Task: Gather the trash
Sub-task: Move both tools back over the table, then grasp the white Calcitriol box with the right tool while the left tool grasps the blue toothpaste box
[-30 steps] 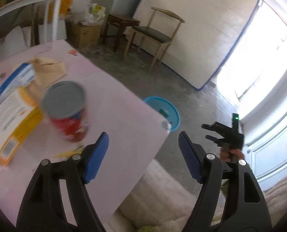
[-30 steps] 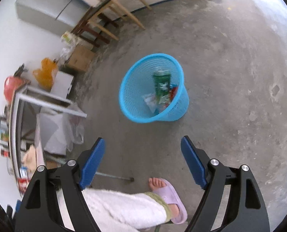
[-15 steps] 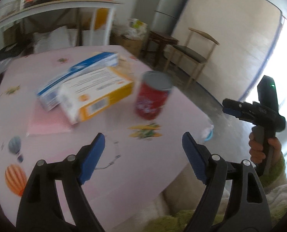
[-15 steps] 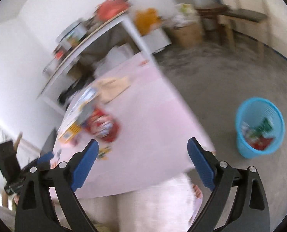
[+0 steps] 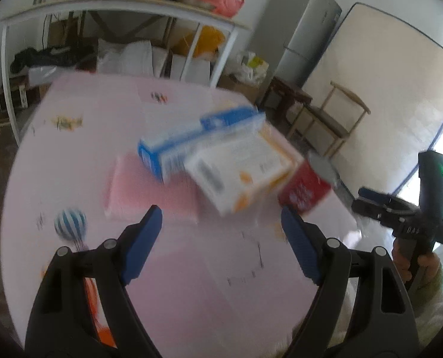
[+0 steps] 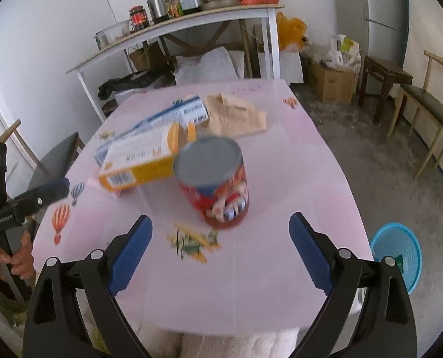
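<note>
**Trash pickup, partway: bin part-filled, table items still out**

Right wrist view, L to R. Far left edge: left gripper (image 6: 58, 186) seen side-on, hand below it; from this view can't tell its gap. Left wrist view settles it: left fingers spread wide, nothing between them. Centre-left: orange/white box (image 6: 140, 161) lying flat on pink table (image 6: 310, 155), leaning against blue/white box (image 6: 164, 115) behind it. Upper centre: tan paper bag (image 6: 236, 116), flat. Centre: red can (image 6: 214, 180) upright, just beside the orange box, ahead of right gripper (image 6: 220, 249); fingers released wide, empty, not yet around can. Lower right: blue bin (image 6: 397, 253) on floor past table edge, something green inside, rest hidden.

Judgement: some trash binned; can, 2 boxes, bag left. Can looks the likely next grab
</note>
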Motion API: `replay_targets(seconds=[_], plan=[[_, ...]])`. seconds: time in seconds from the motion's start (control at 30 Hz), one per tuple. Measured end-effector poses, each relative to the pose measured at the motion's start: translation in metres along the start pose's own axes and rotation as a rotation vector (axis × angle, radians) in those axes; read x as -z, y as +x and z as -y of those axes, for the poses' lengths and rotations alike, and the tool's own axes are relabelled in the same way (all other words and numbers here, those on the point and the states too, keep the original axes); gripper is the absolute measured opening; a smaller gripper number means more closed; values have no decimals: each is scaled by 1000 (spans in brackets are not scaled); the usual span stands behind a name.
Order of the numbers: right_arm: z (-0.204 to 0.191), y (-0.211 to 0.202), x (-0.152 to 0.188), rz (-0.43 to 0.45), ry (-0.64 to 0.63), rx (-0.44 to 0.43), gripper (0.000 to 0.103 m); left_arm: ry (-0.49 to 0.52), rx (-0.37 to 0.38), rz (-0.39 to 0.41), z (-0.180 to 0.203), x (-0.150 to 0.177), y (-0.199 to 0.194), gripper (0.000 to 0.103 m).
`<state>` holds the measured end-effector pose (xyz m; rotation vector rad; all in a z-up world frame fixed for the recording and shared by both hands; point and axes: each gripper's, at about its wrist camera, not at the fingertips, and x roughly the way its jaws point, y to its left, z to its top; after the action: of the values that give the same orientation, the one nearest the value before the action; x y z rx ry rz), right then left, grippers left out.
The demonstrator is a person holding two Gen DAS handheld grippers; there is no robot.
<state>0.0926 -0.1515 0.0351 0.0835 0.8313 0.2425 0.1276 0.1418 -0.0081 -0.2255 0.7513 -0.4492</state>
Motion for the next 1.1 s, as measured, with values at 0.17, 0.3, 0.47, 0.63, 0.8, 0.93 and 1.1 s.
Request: replay_targets(seconds=[0.17,0.3,0.47,0.63,0.8,0.93,1.1], plan=[[2,26,-17,-14,16,7,90,-3,50,15,-7,-30,15,78],[-2,22,-29,42,21,-6,90,21,74,-15,-3,-40,37,77],[-1,-4,-36,161,52,-37,90,87,97,-28,9,-52,55,76],[-9,-21,-32,209,78,-257,89,178,62,-118,16,-62,80,76],[-20,14,-20,82,155,-367,72,171,64,-136,12,-64,87,75],[-29,44,-11,-36,195,-399,59,135,142,-170,11,-59,82,75],[-32,54,-9,-66,215,-418,56,98,223,-257,12,-40,82,70]])
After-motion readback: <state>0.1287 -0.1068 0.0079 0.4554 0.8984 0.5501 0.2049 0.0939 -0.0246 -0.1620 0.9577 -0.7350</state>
